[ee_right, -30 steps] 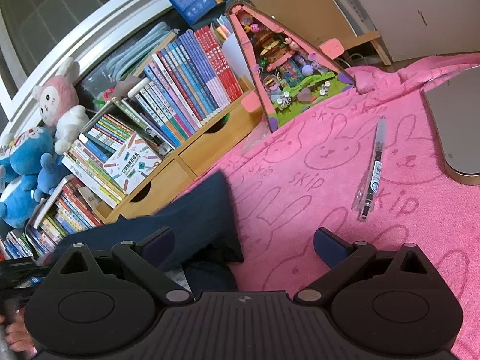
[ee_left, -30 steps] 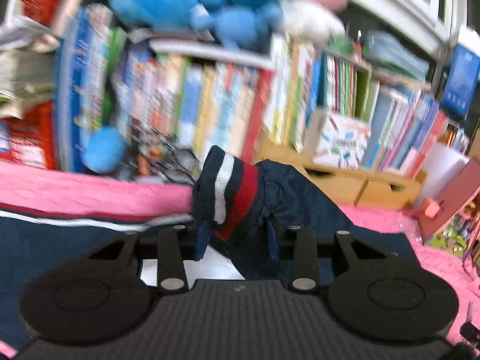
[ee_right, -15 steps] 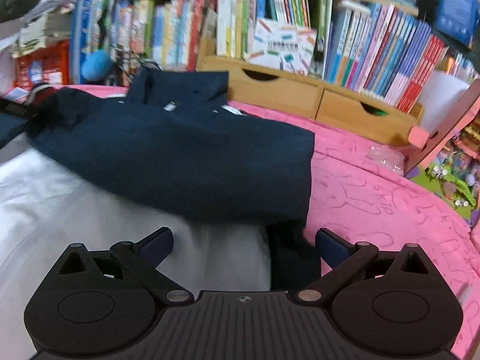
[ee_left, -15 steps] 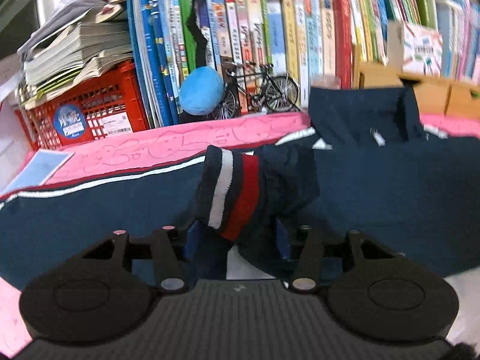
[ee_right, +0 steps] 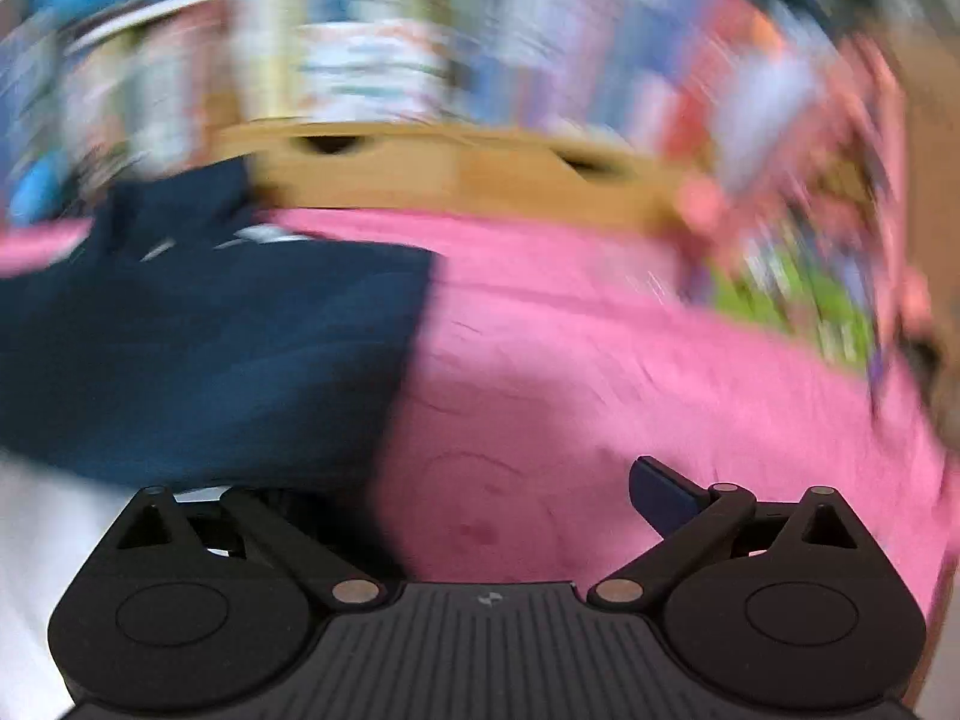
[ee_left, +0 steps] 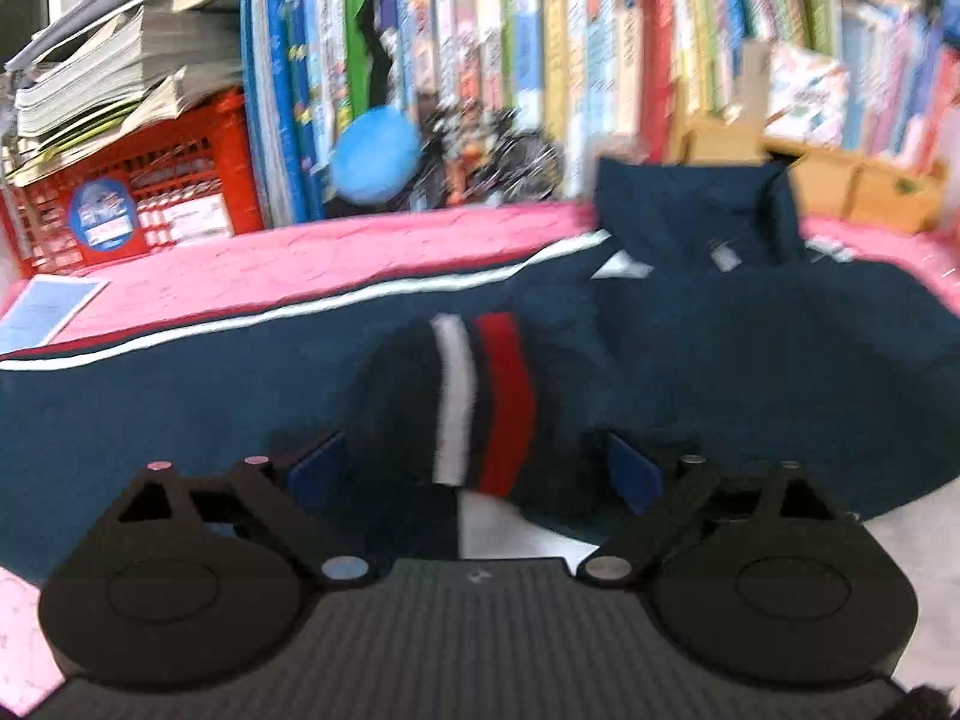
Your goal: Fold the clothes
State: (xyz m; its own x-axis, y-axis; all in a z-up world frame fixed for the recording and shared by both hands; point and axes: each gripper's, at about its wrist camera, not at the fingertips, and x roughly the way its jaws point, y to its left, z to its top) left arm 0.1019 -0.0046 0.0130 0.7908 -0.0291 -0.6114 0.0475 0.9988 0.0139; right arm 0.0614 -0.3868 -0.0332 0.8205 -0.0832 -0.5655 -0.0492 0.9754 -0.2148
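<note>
A navy jacket (ee_left: 720,360) lies spread on the pink blanket (ee_left: 300,258), its collar toward the books. One sleeve is folded over the body, and its cuff (ee_left: 480,396), striped white and red, rests on the navy cloth. My left gripper (ee_left: 474,462) straddles that cuff; its jaws are opening and the blue pads (ee_left: 315,462) stand clear of the fabric. In the blurred right wrist view the jacket (ee_right: 210,348) fills the left side. My right gripper (ee_right: 474,498) is open over the pink blanket (ee_right: 600,360), holding nothing, with its left finger hidden against the dark cloth.
Behind the blanket stand a row of books (ee_left: 540,60), a red crate (ee_left: 138,204) stacked with papers, a blue ball (ee_left: 375,153) and wooden drawers (ee_right: 450,168). A pale booklet (ee_left: 48,309) lies at the far left. The jacket's white lining (ee_left: 498,528) shows near my left gripper.
The left jaws spread wide and released the striped cuff, which now lies on the jacket. The right gripper rolled and swung right, so more pink blanket fills its view.
</note>
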